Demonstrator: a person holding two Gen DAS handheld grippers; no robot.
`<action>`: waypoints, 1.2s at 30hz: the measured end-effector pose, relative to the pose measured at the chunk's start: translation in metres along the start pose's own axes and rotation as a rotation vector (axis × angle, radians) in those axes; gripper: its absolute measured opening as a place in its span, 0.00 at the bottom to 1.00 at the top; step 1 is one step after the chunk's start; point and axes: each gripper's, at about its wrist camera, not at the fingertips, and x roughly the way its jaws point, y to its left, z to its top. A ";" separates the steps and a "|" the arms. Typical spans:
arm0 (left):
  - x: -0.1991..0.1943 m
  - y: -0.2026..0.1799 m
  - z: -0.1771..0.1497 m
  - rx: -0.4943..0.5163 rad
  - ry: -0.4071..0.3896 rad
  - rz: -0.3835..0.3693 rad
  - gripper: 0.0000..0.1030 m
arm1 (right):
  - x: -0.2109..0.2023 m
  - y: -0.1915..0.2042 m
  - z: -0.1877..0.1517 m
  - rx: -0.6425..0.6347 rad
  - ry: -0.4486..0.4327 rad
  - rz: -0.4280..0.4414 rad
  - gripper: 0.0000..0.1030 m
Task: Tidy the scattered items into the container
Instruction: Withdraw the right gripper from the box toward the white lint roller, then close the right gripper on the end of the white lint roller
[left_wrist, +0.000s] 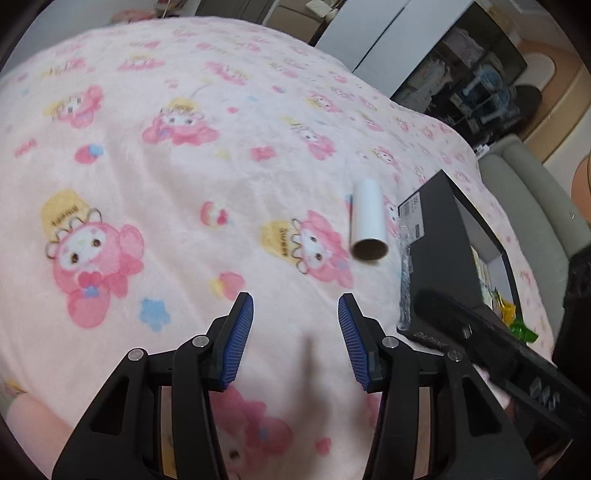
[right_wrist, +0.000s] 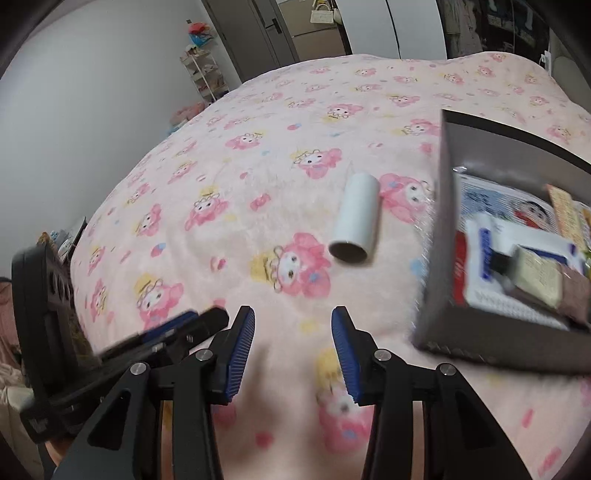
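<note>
A white paper roll (left_wrist: 368, 225) (right_wrist: 355, 220) with a cardboard core lies on its side on the pink cartoon blanket (left_wrist: 184, 166) (right_wrist: 295, 129), its open end facing me. Just right of it stands a black box (left_wrist: 439, 254) (right_wrist: 439, 236) holding books and packets. My left gripper (left_wrist: 295, 314) hovers open over the blanket, short of the roll, with nothing between its blue pads. My right gripper (right_wrist: 293, 325) is also open and empty, below the roll. Each gripper appears in the other's view: the right one (left_wrist: 480, 332) in front of the box, the left one (right_wrist: 177, 328) at the lower left.
The bed's right edge drops to a grey padded seat (left_wrist: 524, 206) and a dark shelf unit (left_wrist: 472, 85). A white wall and a small rack (right_wrist: 207, 77) stand beyond the bed's far left; a closed door (right_wrist: 266, 33) is at the back.
</note>
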 end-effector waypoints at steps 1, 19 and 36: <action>0.003 0.004 -0.001 -0.005 0.009 -0.001 0.47 | 0.008 0.000 0.004 0.004 0.002 -0.006 0.38; 0.024 0.027 -0.002 -0.041 0.121 0.012 0.48 | 0.095 -0.032 0.032 0.195 -0.068 -0.087 0.04; 0.028 0.012 -0.018 -0.143 0.138 -0.366 0.48 | -0.025 -0.040 -0.088 -0.010 0.132 0.199 0.02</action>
